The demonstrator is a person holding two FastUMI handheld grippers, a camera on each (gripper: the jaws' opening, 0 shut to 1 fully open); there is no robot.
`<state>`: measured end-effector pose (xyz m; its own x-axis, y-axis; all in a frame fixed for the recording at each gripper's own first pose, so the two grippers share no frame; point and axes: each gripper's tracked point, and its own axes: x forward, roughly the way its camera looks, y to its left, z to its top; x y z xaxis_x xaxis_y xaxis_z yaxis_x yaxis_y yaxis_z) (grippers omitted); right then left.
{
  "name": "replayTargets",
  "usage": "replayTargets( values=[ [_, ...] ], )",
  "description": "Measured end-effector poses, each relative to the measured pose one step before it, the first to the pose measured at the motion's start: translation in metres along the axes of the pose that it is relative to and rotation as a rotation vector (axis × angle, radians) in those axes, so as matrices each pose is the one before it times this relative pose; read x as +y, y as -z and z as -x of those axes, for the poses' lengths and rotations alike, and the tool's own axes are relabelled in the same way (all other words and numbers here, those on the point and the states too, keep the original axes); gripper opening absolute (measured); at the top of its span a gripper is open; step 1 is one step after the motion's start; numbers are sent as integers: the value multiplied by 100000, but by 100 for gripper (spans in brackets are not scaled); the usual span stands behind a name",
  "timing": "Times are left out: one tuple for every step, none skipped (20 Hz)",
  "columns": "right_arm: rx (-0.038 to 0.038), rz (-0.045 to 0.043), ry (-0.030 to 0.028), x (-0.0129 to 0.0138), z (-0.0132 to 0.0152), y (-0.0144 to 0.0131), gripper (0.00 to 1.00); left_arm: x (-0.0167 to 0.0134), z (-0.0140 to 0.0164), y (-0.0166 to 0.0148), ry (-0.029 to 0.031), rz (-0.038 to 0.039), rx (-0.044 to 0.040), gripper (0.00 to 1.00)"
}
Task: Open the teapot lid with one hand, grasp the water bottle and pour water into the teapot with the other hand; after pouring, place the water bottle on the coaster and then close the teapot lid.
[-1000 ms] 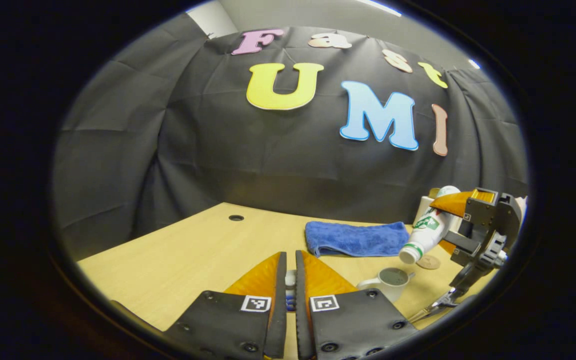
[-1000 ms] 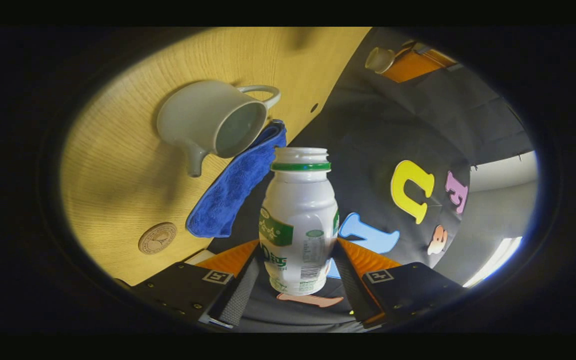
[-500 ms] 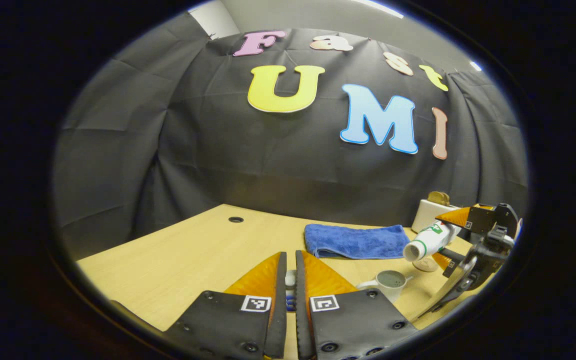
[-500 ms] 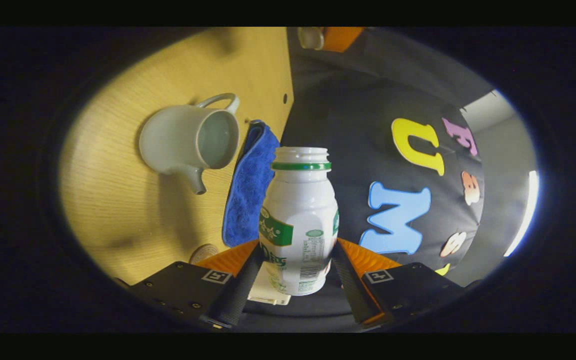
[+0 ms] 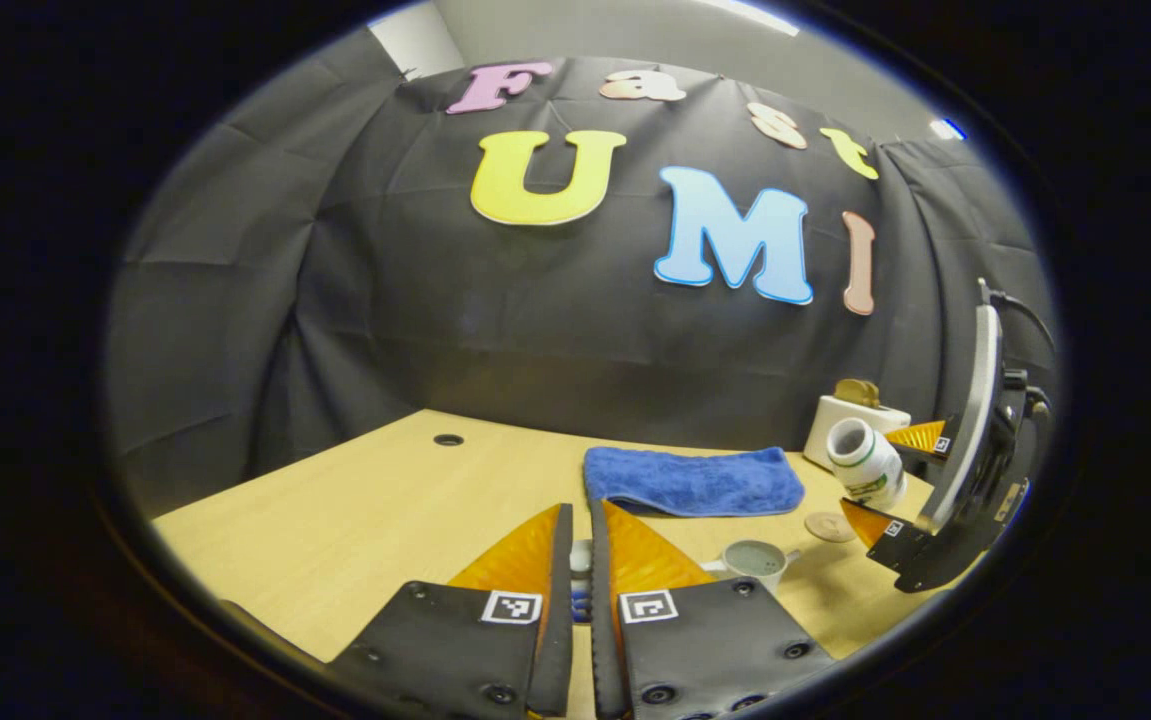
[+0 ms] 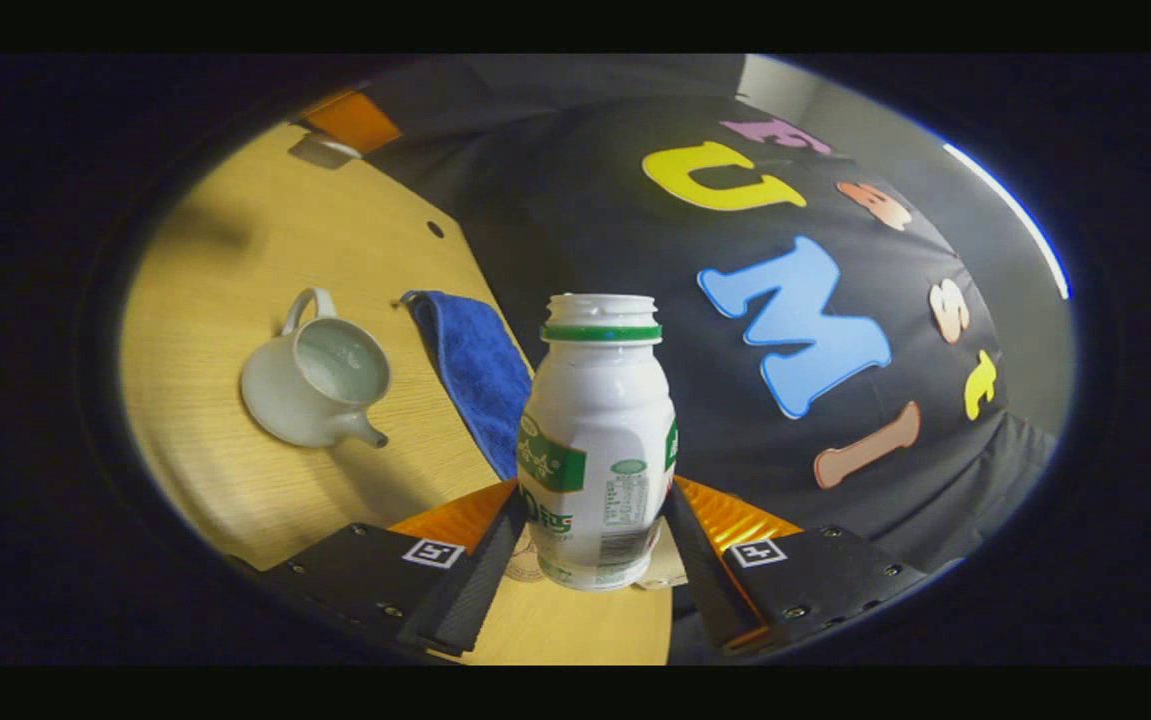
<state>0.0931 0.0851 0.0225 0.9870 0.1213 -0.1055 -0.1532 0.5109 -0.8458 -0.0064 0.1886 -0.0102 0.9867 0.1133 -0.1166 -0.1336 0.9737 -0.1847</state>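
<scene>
Between my right gripper's (image 6: 590, 560) fingers the water bottle (image 6: 596, 440) sat clamped at its lower body, mouth uncapped and pointing to 12 o'clock in the right gripper view. A second before, that bottle had been tipped mouth-down over the teapot; by this moment I had swung it back toward upright, so I judged the pouring finished and the bottle on its way to the coaster. In the same view the teapot (image 6: 313, 385) stood open on the table (image 6: 235, 250) at about 10 o'clock from the bottle, apart from it, water showing inside, with the blue towel (image 6: 470, 365) between them.

My left gripper (image 5: 580, 560) stayed nearly closed, pinching a small pale piece that I took for the teapot lid (image 5: 581, 556), though little of it showed. From there the teapot (image 5: 750, 560) lay at 3 o'clock, the coaster (image 5: 828, 526) at 2 o'clock just beyond it, and the bottle (image 5: 865, 466) hung above the coaster, in the right gripper (image 5: 895, 480).
</scene>
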Motion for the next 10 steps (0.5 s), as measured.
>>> replayTargets(
  values=[
    [999, -6902, -1035, -120, 110, 457, 81, -515, 111, 42, 1198, -472, -37, 14],
    [1016, -6068, -1306, -104, 7, 426, 81, -648, 62, -157, 1187, -517, -345, 14],
    [1086, -5500, -480, -10, 96, 437, 81, -710, -12, -122, 1216, -630, -650, 11],
    [799, -3733, 688, -534, 45, 396, 81, -708, -91, -256, 997, -611, -651, 14],
    [443, -2201, 967, -462, 230, 363, 81, -685, -240, 38, 985, -242, -429, 11],
    [280, -1899, 913, -542, 241, 344, 81, -937, -384, 44, 1987, -108, 427, 18],
    [130, -2404, 242, -418, 262, 399, 81, -1052, -482, 140, 2446, -299, 616, 19],
    [209, -2222, -45, -339, 109, 416, 81, -1058, -739, 135, 2092, -453, 368, 18],
    [162, -2034, -278, -159, 205, 304, 81, -740, -589, 92, 1671, -361, 340, 18],
    [239, -1851, -516, -175, 85, 332, 81, -753, -700, 44, 1443, -390, 386, 19]
  ],
)
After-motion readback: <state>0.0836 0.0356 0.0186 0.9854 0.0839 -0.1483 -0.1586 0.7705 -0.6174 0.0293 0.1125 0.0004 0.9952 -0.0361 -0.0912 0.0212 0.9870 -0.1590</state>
